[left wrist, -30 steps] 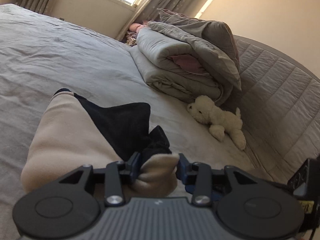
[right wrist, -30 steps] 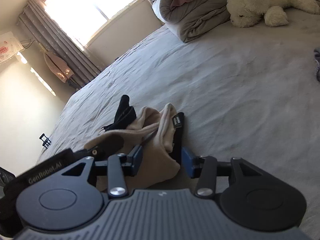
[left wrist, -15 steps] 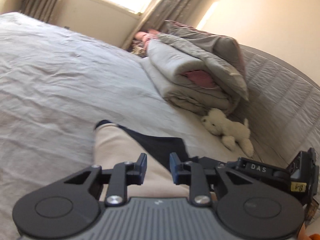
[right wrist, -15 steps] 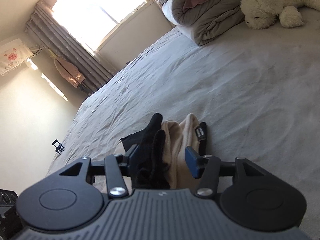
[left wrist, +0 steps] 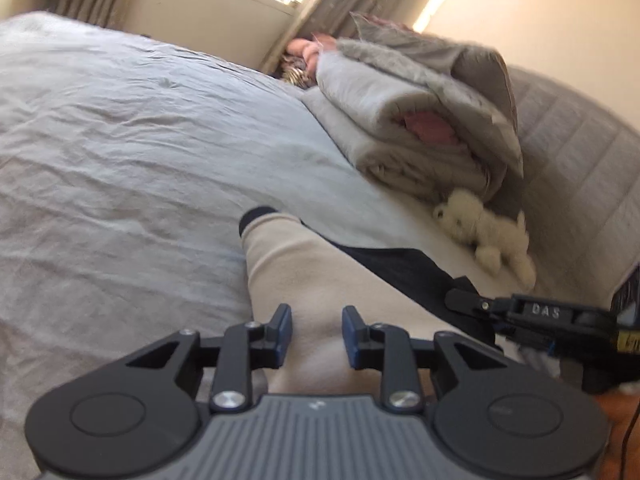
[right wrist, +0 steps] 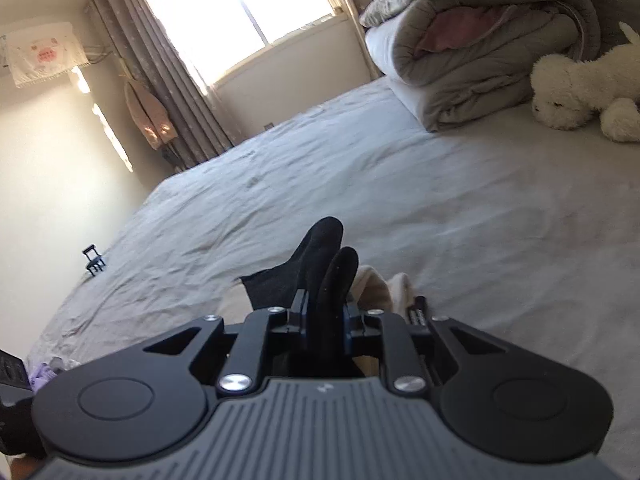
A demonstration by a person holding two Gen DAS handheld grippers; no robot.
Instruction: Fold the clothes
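Sunlit bedroom, grey-sheeted bed (left wrist: 120, 152): the left gripper (left wrist: 316, 334), angled downward, hovers over one beige-and-black garment (left wrist: 320, 280) near the bed's near edge, jaws opening, pads gripping nothing. The right gripper (right wrist: 326, 316), jaws closing, pinches the garment's black fabric. One folded duvet (right wrist: 480, 60) and one plush toy (right wrist: 584, 88) lie by the headboard.

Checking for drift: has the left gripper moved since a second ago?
Yes. The left gripper has slid right along the beige garment; the folded quilt and toy dog sit further right and smaller.
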